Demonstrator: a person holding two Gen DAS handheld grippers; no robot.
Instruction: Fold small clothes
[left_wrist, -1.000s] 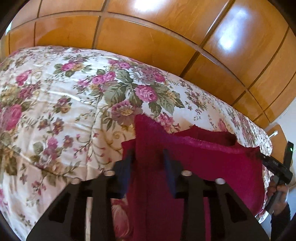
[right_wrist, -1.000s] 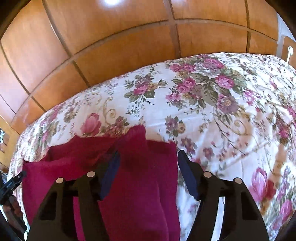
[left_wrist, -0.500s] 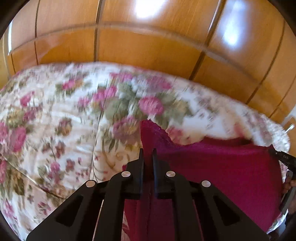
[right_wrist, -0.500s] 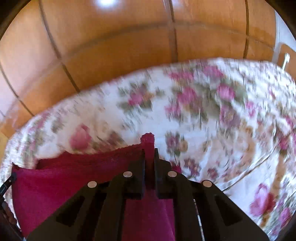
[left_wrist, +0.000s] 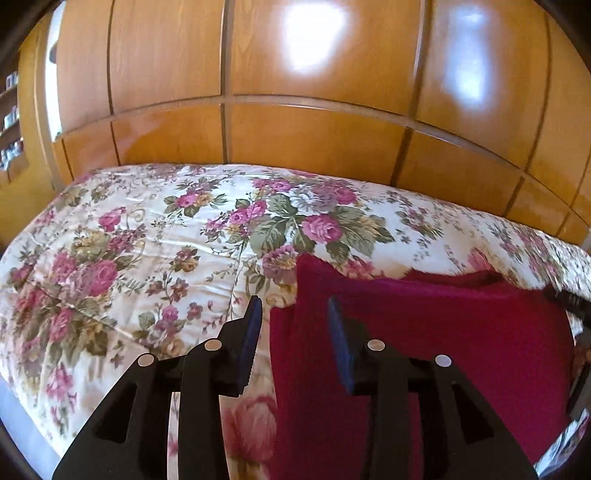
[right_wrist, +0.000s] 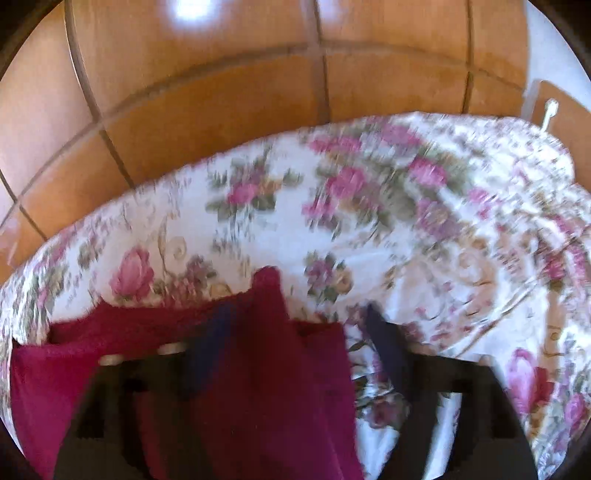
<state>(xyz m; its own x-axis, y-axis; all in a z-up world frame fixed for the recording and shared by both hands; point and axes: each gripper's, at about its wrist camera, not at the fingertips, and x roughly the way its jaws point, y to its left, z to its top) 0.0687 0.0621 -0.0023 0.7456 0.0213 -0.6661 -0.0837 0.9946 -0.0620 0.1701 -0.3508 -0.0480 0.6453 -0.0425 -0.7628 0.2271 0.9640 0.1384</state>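
A dark red knitted garment (left_wrist: 424, 332) lies on the floral bedspread (left_wrist: 147, 251), its near part folded over itself. My left gripper (left_wrist: 293, 325) is open over the garment's left edge, with one strap-like corner standing up between the fingers. In the blurred right wrist view the same garment (right_wrist: 258, 369) fills the lower left. My right gripper (right_wrist: 299, 339) is open over its right edge, with the other corner between the fingers. Neither gripper holds cloth.
A glossy wooden panelled wall (left_wrist: 295, 129) stands behind the bed. The bed's left edge (left_wrist: 22, 417) drops off in the left wrist view. The right gripper's dark tip (left_wrist: 565, 299) shows at the garment's far right.
Both grippers, shut on the garment's corners half a second ago, have opened and let go. The garment has dropped back flat on the bed. The right view is still moving.
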